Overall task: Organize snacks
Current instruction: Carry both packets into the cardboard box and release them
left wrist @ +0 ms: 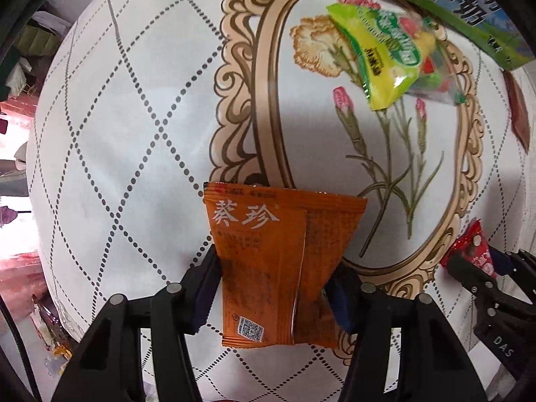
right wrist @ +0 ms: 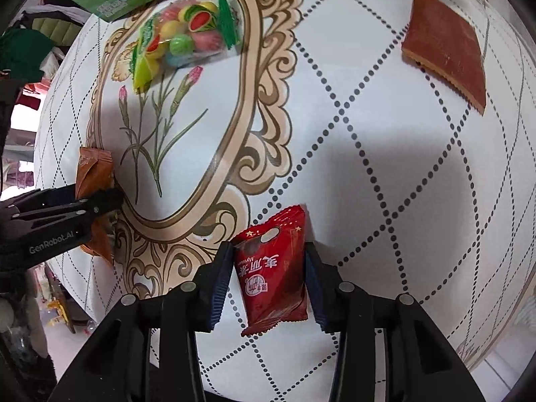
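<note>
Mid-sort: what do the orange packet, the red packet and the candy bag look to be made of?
Orange packet: thin matte plastic film, by its back seam and crimped ends; it buckles in the left gripper.
Red packet: glossier film or foil laminate, showing sheen and wrinkles in the right gripper.
Candy bag: partly clear plastic, since the sweets show through.

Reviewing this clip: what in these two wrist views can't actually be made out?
- Green carton: cut off by the top edge in both views; its opening and contents are unseen.
- Orange packet in the left gripper: small print blurred; left wrist view.
- Red packet in the right gripper: mostly hidden by that gripper in the left view.
- Brown packet: no label legible; right wrist view.
- Candy bag: brand text too blurred.
</note>
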`<state>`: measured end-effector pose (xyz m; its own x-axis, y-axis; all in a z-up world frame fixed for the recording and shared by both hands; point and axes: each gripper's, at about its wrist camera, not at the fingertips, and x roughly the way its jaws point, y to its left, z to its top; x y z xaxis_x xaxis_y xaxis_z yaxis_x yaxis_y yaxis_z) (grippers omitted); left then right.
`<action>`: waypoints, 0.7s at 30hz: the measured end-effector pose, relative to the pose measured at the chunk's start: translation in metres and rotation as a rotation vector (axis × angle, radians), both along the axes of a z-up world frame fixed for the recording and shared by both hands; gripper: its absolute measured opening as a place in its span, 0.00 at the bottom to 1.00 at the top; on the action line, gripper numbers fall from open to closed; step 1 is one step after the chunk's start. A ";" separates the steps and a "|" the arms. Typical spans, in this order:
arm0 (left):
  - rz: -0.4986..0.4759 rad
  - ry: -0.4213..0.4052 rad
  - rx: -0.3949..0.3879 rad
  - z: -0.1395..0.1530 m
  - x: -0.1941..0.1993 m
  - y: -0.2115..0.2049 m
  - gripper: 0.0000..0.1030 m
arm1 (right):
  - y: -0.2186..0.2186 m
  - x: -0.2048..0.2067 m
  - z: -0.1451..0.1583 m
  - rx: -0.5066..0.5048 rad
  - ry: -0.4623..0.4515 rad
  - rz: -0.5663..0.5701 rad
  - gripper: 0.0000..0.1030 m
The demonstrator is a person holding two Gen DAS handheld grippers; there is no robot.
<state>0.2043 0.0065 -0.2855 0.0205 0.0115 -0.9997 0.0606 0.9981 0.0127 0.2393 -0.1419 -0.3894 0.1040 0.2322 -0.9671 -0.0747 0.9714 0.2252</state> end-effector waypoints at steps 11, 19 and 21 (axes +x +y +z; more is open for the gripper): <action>-0.028 -0.125 -0.124 0.090 -0.010 -0.022 0.51 | 0.010 -0.018 0.052 0.090 -0.117 0.006 0.40; -0.055 -0.279 -0.264 0.191 0.039 -0.035 0.51 | -0.028 0.004 0.148 0.192 -0.294 -0.056 0.40; -0.063 -0.314 -0.273 0.212 0.061 -0.038 0.51 | -0.044 0.021 0.174 0.207 -0.347 -0.077 0.40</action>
<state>0.2655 -0.0319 -0.0734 0.3165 -0.2641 -0.9111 0.1570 0.9618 -0.2243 0.2606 -0.1855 -0.2153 0.4402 0.3970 -0.8054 -0.1093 0.9140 0.3908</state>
